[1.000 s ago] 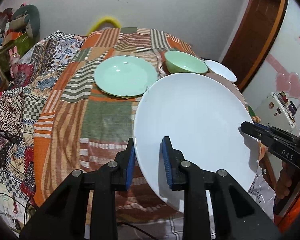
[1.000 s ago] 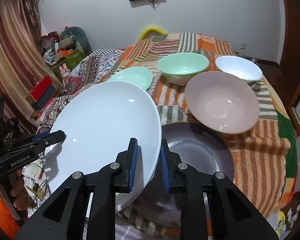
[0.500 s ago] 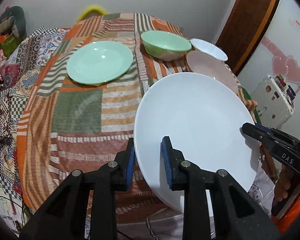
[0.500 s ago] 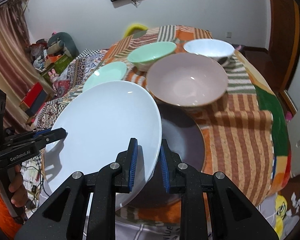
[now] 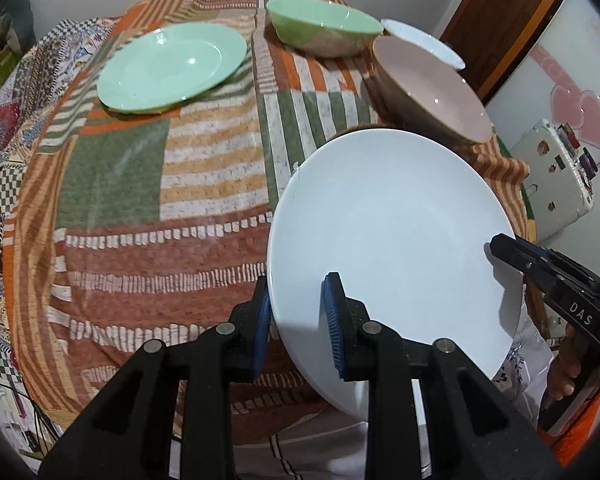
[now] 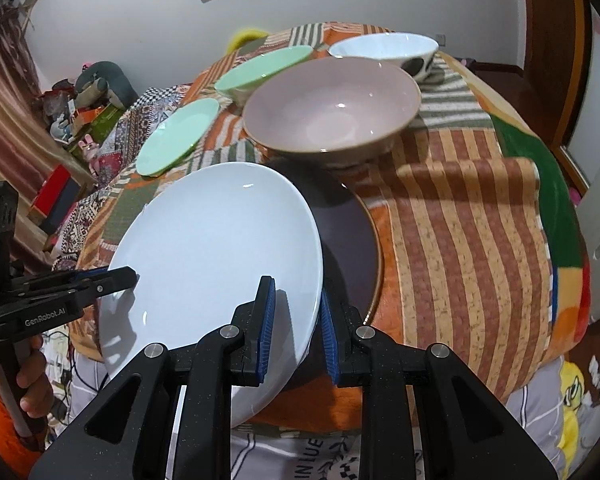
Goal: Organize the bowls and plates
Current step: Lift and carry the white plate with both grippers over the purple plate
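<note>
Over the patchwork-covered table (image 5: 180, 184) the white plate (image 6: 220, 248) has come lower and nearer the dark plate (image 6: 352, 248) — likely its stack — left gripper (image 5: 296, 312) and right gripper (image 6: 296, 320) both clamping its rim.

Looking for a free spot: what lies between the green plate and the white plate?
Only bare striped tablecloth lies between the green plate and the white plate, seen in the left wrist view.

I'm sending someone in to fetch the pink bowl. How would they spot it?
On the patchwork-covered table, look past the dark plate. The pink bowl sits just behind it, the biggest bowl there, pale pink inside, unlike the green bowl and white bowl beyond.
</note>
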`<state>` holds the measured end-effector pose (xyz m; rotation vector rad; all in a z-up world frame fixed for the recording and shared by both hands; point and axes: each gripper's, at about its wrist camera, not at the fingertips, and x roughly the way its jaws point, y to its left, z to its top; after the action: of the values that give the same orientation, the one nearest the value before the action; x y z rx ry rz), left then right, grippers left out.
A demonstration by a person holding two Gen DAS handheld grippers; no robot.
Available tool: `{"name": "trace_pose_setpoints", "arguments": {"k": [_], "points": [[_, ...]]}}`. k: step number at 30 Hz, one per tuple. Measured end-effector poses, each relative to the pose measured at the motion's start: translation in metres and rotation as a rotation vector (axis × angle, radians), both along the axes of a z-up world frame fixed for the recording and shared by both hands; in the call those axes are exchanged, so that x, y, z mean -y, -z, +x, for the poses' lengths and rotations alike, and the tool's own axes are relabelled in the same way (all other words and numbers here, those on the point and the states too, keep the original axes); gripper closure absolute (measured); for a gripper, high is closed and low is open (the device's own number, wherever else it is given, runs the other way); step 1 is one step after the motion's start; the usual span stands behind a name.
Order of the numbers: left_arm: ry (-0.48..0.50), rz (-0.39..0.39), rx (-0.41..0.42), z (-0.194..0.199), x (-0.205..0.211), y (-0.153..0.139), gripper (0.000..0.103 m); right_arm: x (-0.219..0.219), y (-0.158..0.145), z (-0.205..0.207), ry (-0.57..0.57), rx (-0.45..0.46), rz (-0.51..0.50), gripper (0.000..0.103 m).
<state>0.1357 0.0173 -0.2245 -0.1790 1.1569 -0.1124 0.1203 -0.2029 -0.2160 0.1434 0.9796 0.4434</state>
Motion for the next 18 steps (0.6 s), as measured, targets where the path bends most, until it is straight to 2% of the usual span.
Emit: {"name": "trace_pose_setpoints", "arguments": {"k": [18], "points": [[0.021, 0.039, -0.007, 0.028, 0.017, 0.011, 0.076, 0.014, 0.013, 0.016, 0.045, -0.037, -0.002, 0.083]]}}
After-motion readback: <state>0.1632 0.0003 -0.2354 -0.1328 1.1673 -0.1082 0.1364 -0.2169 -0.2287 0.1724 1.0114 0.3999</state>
